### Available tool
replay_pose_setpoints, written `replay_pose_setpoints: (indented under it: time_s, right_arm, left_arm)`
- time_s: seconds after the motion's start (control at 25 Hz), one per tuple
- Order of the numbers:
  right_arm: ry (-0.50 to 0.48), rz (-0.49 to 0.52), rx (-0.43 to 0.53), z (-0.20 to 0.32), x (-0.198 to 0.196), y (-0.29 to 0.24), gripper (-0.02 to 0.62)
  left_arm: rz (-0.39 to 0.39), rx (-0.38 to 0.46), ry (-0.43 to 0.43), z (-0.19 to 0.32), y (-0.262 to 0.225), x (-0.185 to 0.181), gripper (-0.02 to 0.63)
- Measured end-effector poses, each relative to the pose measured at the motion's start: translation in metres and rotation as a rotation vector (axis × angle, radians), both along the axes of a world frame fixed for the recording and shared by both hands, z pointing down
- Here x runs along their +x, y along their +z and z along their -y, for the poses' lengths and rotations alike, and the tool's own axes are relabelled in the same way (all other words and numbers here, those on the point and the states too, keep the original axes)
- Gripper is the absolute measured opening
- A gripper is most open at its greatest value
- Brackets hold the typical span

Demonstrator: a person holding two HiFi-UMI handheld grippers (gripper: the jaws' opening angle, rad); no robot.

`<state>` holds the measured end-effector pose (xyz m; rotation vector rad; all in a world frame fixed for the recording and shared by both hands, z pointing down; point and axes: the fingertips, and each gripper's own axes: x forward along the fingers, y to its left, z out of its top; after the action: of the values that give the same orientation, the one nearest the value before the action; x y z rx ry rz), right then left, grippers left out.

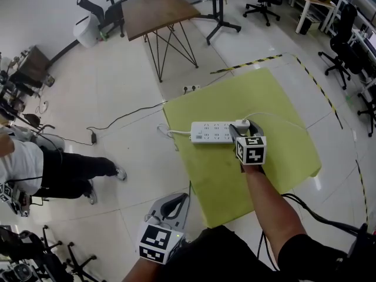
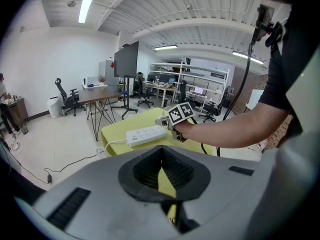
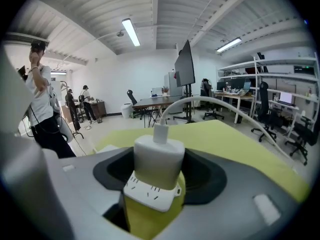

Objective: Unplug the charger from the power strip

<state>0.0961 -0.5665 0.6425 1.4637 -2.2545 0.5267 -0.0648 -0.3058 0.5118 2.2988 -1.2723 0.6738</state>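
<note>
Head view: power strip (image 1: 212, 132) laid on green tabletop (image 1: 276, 98). Charger (image 1: 242, 123) plugged at its right end, enclosed by right gripper (image 1: 239, 134). Left gripper (image 1: 167, 216) held low, off tabletop, near body.

Left gripper view: jaws drawn almost together, nothing held.

Right gripper view: charger body pinched by jaws, seated in strip. Cable (image 3: 225, 106) arched off top. Charger judged light, rigid, smooth-shelled. Hold best taken on flat sides, not cable. Unweighted strip likely lifted by pull.

Place: open-plan office and lab space
Furniture: office chairs (image 1: 261, 2), wooden table (image 1: 158, 10)
Fittings: storage shelving (image 2: 200, 79), screen on a stand (image 2: 127, 59), ceiling strip lights (image 3: 131, 31)
Floor: black-and-yellow hazard tape (image 1: 317, 87)
</note>
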Motion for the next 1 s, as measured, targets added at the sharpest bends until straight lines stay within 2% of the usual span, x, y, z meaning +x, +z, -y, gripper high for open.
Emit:
replay_pose_setpoints:
  time_s: [0.2, 0.44, 0.56, 0.68, 0.84, 1.0]
  right_arm:
    - [-0.092, 0.064, -0.096, -0.056, -0.005, -0.01, 0.284]
    - [-0.294, 0.095, -0.346, -0.161, -0.03, 0.008, 0.285]
    - [-0.422, 0.029, -0.467, -0.225, -0.037, 0.023, 0.285]
    - [-0.497, -0.054, -0.54, -0.274, -0.044, 0.037, 0.285]
    - [-0.547, -0.166, -0.587, -0.315, -0.052, 0.056, 0.287]
    - [-0.532, -0.236, -0.609, -0.33, -0.054, 0.073, 0.287]
  left_arm:
    - [-0.034, 0.017, -0.004, 0.003, -0.004, 0.0, 0.006]
    - [-0.075, 0.042, -0.035, 0.006, -0.016, -0.011, 0.006]
    - [-0.09, 0.043, -0.027, -0.004, -0.018, -0.011, 0.006]
    - [-0.102, 0.038, -0.008, -0.013, -0.016, -0.009, 0.006]
    - [-0.116, 0.039, 0.018, -0.027, -0.017, -0.006, 0.006]
    - [-0.127, 0.044, 0.023, -0.041, -0.02, -0.009, 0.006]
